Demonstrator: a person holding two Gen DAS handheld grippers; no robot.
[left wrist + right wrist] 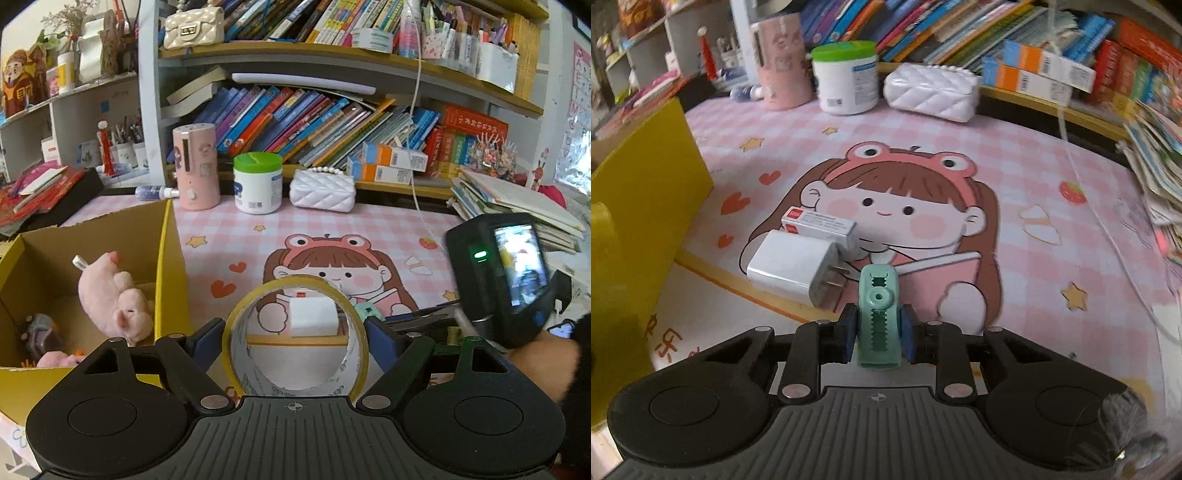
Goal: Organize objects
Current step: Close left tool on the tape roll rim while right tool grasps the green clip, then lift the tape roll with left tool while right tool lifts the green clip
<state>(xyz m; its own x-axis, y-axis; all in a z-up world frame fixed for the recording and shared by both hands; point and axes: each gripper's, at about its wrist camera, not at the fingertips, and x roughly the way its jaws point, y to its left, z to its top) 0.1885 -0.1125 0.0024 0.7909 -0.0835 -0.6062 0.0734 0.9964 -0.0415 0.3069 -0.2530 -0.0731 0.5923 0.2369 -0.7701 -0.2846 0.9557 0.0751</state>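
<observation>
My left gripper (295, 332) is shut on a yellow-edged roll of tape (258, 373), held upright above the pink desk mat just right of the yellow cardboard box (168, 258). The box holds a pink plush pig (114, 299) and small toys. My right gripper (877, 328) is shut on a mint-green clip (877, 317) low over the mat. Just ahead of it lie a white charger plug (792, 267) and a small white box (820, 225). The right gripper's body (509, 273) shows at the right in the left wrist view.
A pink cylinder (194, 166), a green-lidded white jar (258, 182) and a white quilted purse (322, 190) stand along the back of the mat. Bookshelves rise behind. A stack of books (517, 206) lies at the right. A white cable (1108, 236) crosses the mat.
</observation>
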